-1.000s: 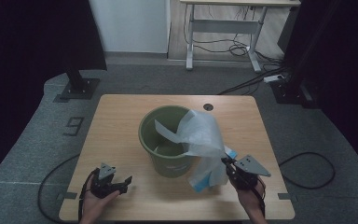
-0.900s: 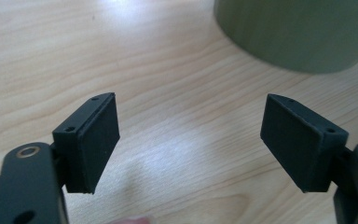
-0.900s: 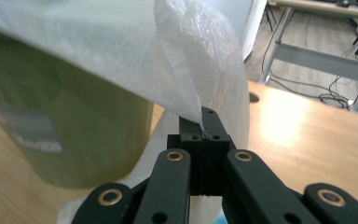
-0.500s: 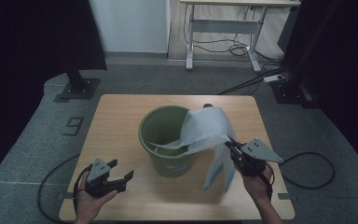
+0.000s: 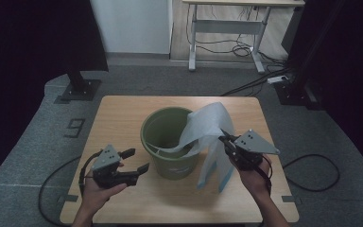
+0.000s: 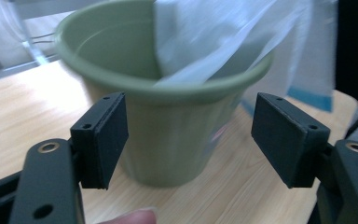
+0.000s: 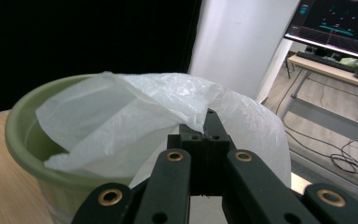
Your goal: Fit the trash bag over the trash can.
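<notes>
Two hand-held grippers work: the right hand-held gripper point(image 5: 226, 142) pinches a thin white plastic bag point(image 5: 208, 124) draped into the round green plastic bucket point(image 5: 163, 142) (centre of the surface); the left hand-held gripper point(image 6: 189, 135), jaws just narrowing, frames the bucket, released.

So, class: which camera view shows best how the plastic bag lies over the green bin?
The high view: the plastic bag drapes from the green bin over its rim, pinched by the right gripper. The right gripper view shows the pinch close up; the left gripper view shows it blurred.
</notes>
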Demonstrator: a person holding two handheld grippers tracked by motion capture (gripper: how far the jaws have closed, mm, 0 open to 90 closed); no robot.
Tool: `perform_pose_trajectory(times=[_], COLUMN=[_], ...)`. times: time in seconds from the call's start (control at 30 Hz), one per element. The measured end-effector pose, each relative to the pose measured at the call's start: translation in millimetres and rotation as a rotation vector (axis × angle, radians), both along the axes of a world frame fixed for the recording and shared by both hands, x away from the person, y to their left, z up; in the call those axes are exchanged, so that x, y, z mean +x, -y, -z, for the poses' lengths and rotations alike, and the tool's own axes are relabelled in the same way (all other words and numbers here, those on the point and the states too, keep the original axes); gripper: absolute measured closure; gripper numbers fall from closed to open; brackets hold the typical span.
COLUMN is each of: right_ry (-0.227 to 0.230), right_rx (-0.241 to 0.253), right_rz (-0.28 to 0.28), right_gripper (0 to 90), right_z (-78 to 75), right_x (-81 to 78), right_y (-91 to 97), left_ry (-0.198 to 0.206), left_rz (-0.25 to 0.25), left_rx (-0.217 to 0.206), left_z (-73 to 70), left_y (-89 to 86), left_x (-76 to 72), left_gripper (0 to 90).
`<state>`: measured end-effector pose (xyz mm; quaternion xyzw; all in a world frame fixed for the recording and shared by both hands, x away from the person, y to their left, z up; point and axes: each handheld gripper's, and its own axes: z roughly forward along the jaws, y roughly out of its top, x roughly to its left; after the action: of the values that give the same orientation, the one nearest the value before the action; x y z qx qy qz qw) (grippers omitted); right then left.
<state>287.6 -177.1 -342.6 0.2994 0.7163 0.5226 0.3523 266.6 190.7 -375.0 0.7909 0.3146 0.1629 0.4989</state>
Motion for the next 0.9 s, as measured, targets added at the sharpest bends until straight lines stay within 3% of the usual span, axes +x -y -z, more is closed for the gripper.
perform_pose_trajectory(times=[0.23,0.4,0.63,0.9], right_ry=[0.004,0.003,0.003,-0.001], right_rx=[-0.019,-0.036,-0.039,-0.051], right_rz=[-0.040,-0.063,-0.091,-0.093], right_gripper=[88.6,88.6,88.5,88.5], right_z=[-10.5,-14.4,-15.6,-14.7], right_x=[3.0,3.2,2.0,3.7], right_y=[-18.7,-30.8,-37.3,-42.2], left_ry=[0.005,0.010,0.015,0.020], left_rz=[0.075,0.091,0.071,0.096], left_rx=[0.033,0.040,0.050,0.053], left_z=[-14.6,-19.4,-20.1,-16.9], left_y=[45.5,66.6,80.3,89.4], left_x=[17.2,23.2,27.8,23.7], left_gripper=[27.8,28.3,37.0,34.2])
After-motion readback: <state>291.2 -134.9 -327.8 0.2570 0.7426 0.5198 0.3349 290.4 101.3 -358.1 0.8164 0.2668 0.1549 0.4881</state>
